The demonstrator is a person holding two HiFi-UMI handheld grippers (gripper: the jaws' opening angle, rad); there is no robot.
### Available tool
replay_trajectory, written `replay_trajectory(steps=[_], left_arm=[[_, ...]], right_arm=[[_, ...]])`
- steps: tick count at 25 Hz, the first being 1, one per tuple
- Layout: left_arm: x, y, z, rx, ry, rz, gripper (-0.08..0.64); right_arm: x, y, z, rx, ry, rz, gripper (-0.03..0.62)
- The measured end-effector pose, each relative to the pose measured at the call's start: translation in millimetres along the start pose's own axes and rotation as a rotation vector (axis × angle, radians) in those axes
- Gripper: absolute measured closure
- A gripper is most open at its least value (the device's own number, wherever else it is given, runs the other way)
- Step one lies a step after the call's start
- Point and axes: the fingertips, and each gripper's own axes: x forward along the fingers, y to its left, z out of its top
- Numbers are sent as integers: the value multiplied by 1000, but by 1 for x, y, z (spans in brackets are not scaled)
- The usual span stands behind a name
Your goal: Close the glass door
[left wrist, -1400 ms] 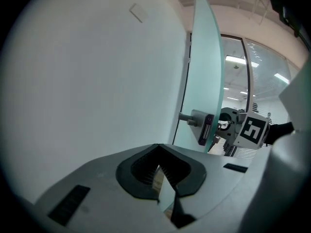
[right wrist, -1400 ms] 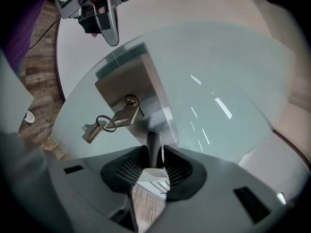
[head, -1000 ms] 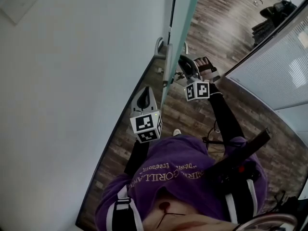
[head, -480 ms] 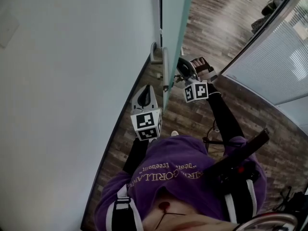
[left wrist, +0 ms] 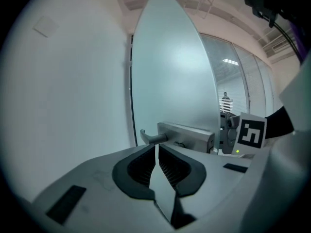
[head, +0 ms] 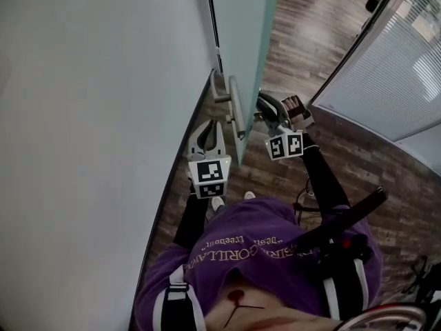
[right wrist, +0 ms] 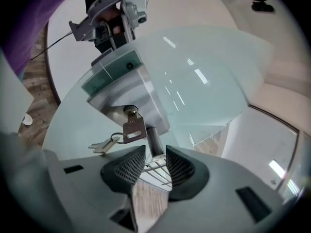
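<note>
Finds glass door (head: 244, 26) open beside white wall (head: 103, 116), free edge between grippers, face broader than second ago. Grips far-side lever handle (right wrist: 154, 140) in right gripper (right wrist: 154, 150), jaws wide. Holds left gripper (left wrist: 156, 147) closed, empty, near side. Leaves wood floor (head: 386, 157) open rightward.

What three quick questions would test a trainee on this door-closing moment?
1. True or false: the left gripper's jaws stand apart.
2. What sits in the lock on the glass door? A) a key B) a padlock C) nothing
3. What stands between the right gripper's jaw tips?
Key: 1 false, they are together; 2 A; 3 the door handle.
</note>
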Motion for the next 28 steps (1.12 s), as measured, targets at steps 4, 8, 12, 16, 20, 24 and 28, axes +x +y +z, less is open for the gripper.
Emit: replay_trajectory(steps=[4, 8, 12, 16, 20, 24, 28], left_arm=[[15, -2, 0, 88, 11, -4, 557], [40, -9, -4, 231, 8, -26, 545], [58, -17, -10, 437, 7, -37, 447], [66, -17, -32, 711, 18, -22, 424], [81, -33, -37, 1021, 45, -98, 410], [119, -46, -11, 1262, 77, -152, 410], [134, -65, -4, 1345, 5, -196, 410]], right_arm=[[-35, -4, -17, 119, 36, -44, 479], [-72, -17, -34, 318, 70, -105, 479], [-106, -22, -36, 488, 71, -178, 480], [-135, -5, -18, 556, 86, -198, 595], [-155, -4, -12, 644, 83, -202, 595], [-161, -44, -18, 833, 13, -235, 595], [-164, -51, -7, 973, -30, -263, 595]])
